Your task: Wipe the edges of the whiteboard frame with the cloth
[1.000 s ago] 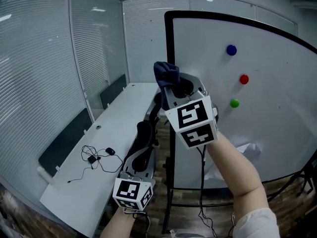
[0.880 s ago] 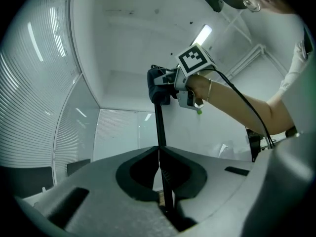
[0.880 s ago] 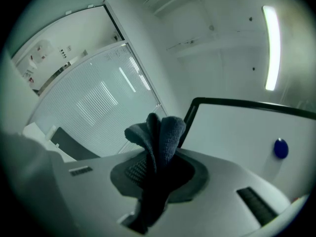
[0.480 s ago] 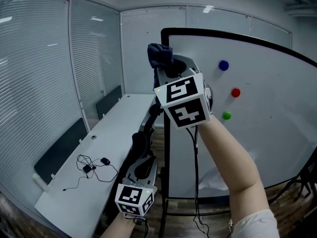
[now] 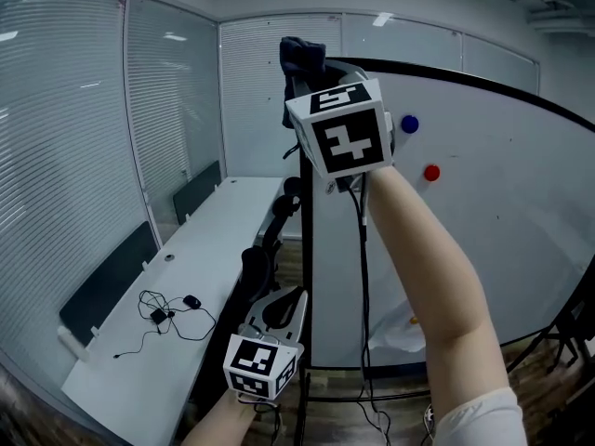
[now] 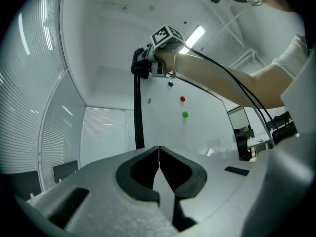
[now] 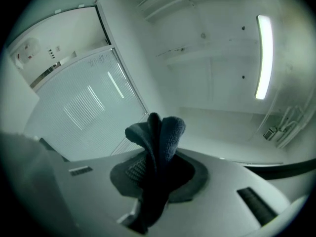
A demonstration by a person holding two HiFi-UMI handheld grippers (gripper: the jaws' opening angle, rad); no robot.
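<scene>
Right gripper (image 5: pixel 314 89) has climbed since a second ago; the dark blue cloth (image 5: pixel 301 55) now sits at the top left corner of the whiteboard frame (image 5: pixel 306 249). My jaws are clamped on the cloth, its bunched end poking out past them. Left gripper (image 5: pixel 278 310) hangs low beside the frame's left upright, jaws pressed together, empty.

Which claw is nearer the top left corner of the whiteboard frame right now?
Right. The right claw, shut on the cloth, is up at that corner; the left claw, shut and empty, sits low beside the whiteboard frame.
</scene>
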